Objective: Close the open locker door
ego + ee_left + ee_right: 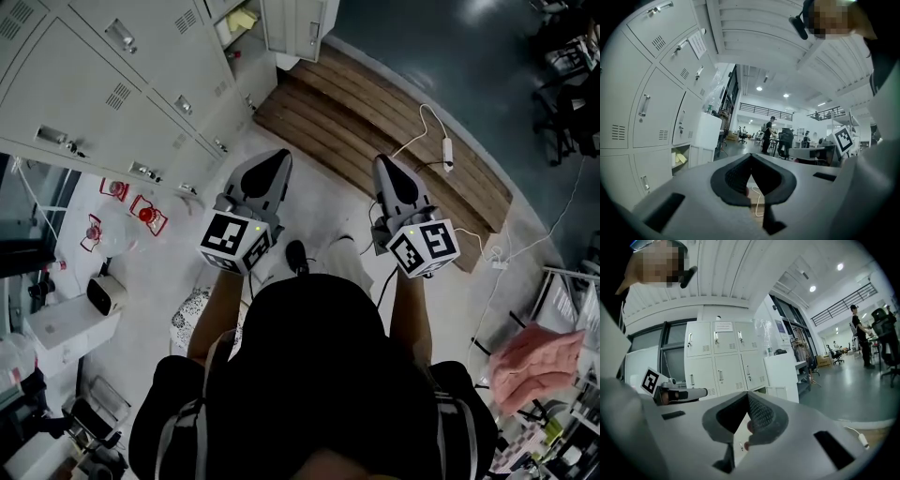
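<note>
A bank of pale grey lockers fills the upper left of the head view. One low locker door stands swung out at the top, next to its open compartment with yellow items inside. My left gripper and right gripper are held side by side above the floor, well short of that door, both shut and empty. In the left gripper view the open door and compartment lie ahead on the left. The right gripper view has the door ahead and the left gripper to its left.
A wooden platform lies ahead on the floor with a white cable and adapter on it. White boxes and clear bags sit at the left, a pink cloth at the right. People stand at distant desks.
</note>
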`<state>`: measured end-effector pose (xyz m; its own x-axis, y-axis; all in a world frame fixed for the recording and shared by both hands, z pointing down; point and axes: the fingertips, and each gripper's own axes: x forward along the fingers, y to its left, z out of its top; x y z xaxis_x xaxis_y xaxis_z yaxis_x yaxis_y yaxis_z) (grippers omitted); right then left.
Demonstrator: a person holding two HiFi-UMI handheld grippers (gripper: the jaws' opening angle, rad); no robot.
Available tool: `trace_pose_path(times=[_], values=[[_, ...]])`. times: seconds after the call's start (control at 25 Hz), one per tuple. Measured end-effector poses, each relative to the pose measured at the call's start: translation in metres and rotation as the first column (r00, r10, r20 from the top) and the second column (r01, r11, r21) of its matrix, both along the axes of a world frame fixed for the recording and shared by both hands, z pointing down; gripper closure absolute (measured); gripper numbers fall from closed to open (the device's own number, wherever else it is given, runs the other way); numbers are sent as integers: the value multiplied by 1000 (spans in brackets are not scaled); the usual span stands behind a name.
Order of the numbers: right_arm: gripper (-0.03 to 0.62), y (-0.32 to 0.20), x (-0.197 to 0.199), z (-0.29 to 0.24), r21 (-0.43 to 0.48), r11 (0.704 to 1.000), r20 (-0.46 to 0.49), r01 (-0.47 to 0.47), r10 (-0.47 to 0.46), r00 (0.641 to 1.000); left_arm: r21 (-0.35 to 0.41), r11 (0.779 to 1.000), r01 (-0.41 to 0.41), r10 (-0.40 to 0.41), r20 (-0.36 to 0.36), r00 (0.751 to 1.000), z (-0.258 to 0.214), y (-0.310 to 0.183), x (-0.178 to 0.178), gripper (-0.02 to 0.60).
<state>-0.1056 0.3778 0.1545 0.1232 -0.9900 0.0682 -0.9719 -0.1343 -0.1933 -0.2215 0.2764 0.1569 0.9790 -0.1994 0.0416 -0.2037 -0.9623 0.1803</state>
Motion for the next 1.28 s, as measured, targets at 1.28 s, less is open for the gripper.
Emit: trace_pose_path(times=[1.28], values=[[591,-195,216,31,-37,969,-2,243,-243,970,-41,970,240,-235,107,966,14,-147,218,565]])
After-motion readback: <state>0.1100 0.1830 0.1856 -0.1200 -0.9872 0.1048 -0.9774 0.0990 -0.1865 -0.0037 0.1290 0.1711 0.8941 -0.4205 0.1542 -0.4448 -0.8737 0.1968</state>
